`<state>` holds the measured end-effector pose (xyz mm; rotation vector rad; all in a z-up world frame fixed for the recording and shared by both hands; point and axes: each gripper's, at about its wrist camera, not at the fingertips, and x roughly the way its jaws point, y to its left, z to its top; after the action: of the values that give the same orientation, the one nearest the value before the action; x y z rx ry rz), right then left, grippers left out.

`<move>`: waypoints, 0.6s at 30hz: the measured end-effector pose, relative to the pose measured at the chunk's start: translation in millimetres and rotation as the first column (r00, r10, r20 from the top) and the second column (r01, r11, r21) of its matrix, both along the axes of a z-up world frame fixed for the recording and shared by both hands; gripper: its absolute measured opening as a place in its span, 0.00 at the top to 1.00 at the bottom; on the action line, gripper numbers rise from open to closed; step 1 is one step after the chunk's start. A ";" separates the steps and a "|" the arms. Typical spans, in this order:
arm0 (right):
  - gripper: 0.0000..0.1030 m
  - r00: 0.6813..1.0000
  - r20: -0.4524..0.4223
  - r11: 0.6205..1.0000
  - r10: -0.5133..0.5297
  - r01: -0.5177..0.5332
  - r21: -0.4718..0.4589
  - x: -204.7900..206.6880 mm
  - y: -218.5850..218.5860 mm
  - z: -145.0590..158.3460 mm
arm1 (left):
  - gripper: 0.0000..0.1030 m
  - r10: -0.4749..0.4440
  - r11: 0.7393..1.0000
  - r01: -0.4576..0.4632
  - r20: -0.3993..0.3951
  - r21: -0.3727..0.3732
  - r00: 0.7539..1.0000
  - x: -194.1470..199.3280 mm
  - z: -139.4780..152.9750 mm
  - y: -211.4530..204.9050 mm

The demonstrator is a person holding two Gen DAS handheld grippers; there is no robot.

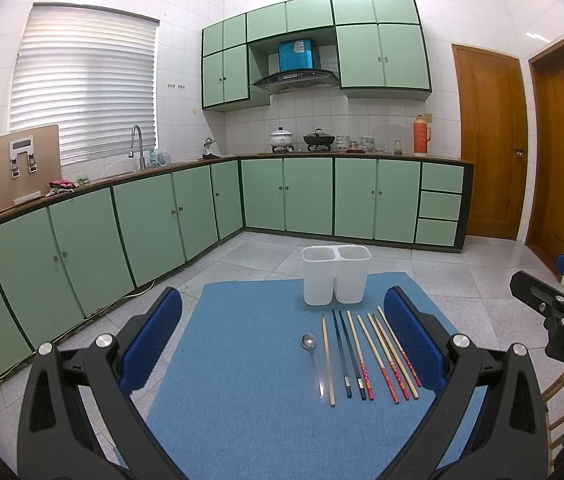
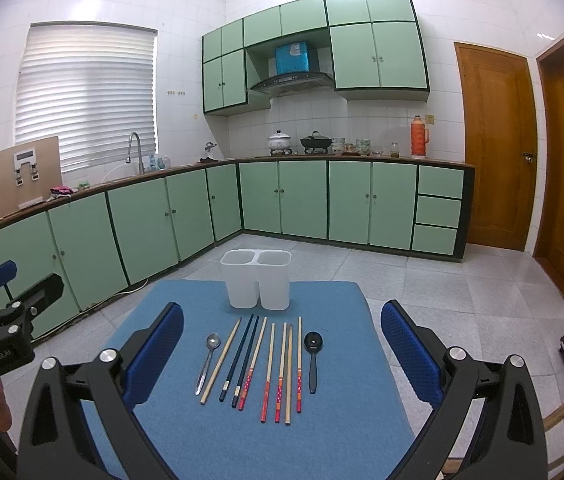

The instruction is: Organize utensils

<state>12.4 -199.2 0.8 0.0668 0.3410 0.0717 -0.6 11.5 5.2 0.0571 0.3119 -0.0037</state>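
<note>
Wooden chopsticks (image 2: 278, 368) and two spoons (image 2: 210, 360) near the counter's front edge look light, stiff and thin, best pinched mid-shaft; both left gripper (image 1: 282, 344) and right gripper (image 2: 282, 352) hover spread, empty.

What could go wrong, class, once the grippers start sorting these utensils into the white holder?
The chopsticks lie close together in a row, so open fingers might catch two at once or nudge a neighbour.
The white two-compartment holder looks light and stands empty; a long chopstick dropped in at an angle could tip it.
</note>
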 end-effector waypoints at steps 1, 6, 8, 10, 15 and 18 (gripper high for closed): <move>0.06 1.000 0.000 1.000 -0.001 0.001 0.001 0.5 0.0 -0.2 | 0.05 0.000 1.000 0.000 0.000 0.000 1.000 0.0 -0.1 -0.1; 0.06 1.000 -0.004 1.000 -0.007 0.007 0.001 1.9 -1.6 0.7 | 0.05 0.004 1.000 -0.004 -0.012 0.000 1.000 9.6 4.6 22.4; 0.06 1.000 -0.020 1.000 -0.021 0.021 -0.003 6.8 -3.4 -1.8 | 0.05 0.016 1.000 -0.016 -0.022 0.001 1.000 15.9 4.0 29.7; 0.06 0.999 -0.037 0.999 -0.034 0.034 -0.005 11.9 -7.5 -5.4 | 0.05 0.035 0.999 -0.035 -0.036 -0.001 0.999 27.2 1.1 40.8; 0.06 0.991 -0.118 0.997 -0.070 0.066 -0.034 43.8 -20.5 -21.5 | 0.05 0.085 0.996 -0.085 -0.109 0.010 0.990 65.7 -17.8 64.6; 0.06 0.981 -0.173 0.995 -0.087 0.077 -0.065 71.8 -27.0 -35.4 | 0.05 0.103 0.995 -0.104 -0.171 0.007 0.980 96.2 -32.1 80.7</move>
<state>84.2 -226.2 -34.6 0.0299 0.5158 -0.0264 95.6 92.2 -26.9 0.0388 0.4866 0.0949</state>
